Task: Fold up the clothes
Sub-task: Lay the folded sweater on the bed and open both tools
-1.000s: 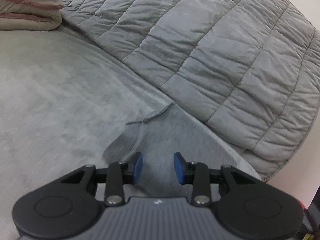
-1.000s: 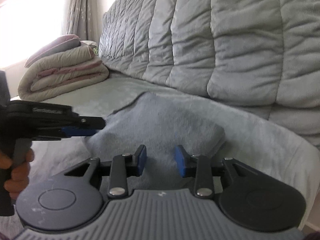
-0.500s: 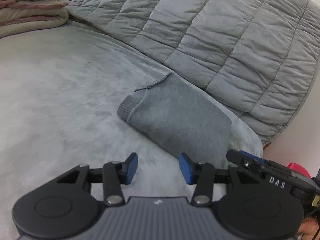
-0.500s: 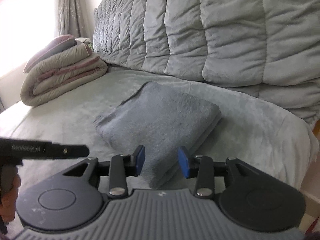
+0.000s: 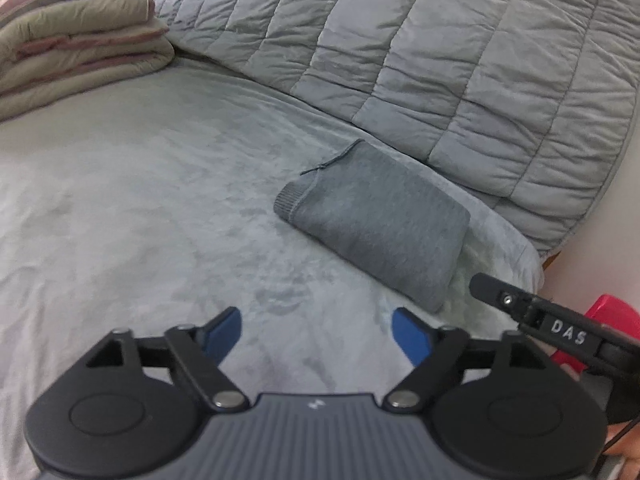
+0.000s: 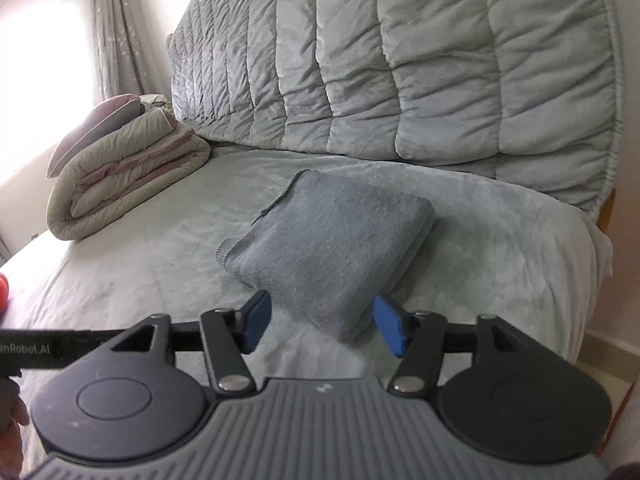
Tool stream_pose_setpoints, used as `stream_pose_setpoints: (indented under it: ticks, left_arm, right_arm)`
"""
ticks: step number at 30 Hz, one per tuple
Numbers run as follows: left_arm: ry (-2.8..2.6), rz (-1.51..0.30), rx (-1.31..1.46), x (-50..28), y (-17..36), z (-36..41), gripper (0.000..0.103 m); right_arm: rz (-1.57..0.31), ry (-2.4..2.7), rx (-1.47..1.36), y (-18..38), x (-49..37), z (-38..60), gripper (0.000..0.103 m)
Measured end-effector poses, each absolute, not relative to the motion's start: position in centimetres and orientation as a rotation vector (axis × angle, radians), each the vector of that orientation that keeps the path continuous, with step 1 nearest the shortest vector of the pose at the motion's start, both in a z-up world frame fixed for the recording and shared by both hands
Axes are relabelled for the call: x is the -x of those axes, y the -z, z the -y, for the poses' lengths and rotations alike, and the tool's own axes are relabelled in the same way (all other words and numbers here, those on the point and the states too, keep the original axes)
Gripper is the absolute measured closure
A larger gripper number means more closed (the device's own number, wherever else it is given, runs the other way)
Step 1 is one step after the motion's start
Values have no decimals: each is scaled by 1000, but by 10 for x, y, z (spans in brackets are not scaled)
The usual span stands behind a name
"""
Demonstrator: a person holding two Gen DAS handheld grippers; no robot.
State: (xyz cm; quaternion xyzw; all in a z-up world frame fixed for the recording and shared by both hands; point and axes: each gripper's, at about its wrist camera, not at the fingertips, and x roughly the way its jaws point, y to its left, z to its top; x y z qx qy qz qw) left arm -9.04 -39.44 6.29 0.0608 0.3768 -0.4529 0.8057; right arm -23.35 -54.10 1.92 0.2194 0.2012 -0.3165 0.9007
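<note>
A grey garment [image 5: 376, 224] lies folded into a compact rectangle on the grey bed sheet [image 5: 140, 208], close to the quilted cover. It also shows in the right wrist view [image 6: 332, 248]. My left gripper [image 5: 318, 336] is open and empty, above the sheet, short of the garment and to its left. My right gripper [image 6: 324, 326] is open and empty, just in front of the garment's near corner. The right gripper's tip [image 5: 504, 296] shows at the right of the left wrist view.
A grey quilted duvet [image 5: 420, 52] rises behind the garment. A folded beige and pink comforter [image 5: 72, 52] sits at the far left of the bed. The bed's right edge [image 6: 588, 248] drops off beside the garment. A red object [image 5: 612, 320] shows at the right.
Both grippers have pulled back from the folded garment and opened wider. The garment lies still on the sheet.
</note>
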Motion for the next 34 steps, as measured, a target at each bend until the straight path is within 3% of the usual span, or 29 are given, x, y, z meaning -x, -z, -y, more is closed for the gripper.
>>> stream_pose_setpoints:
  ticks: [5, 7, 9, 34]
  left_arm:
    - [928, -814, -178, 101, -65, 389, 4]
    - [922, -829, -193, 103, -65, 389, 3]
    - [911, -847, -206, 104, -64, 389, 2]
    - [858, -820, -238, 114, -74, 368, 1]
  right_arm:
    - [-416, 680, -491, -25, 241, 537, 21]
    - [-415, 696, -497, -26, 242, 536, 7]
    - [-418, 701, -509, -28, 243, 536, 0]
    - [-445, 697, -533, -36, 236, 518, 0]
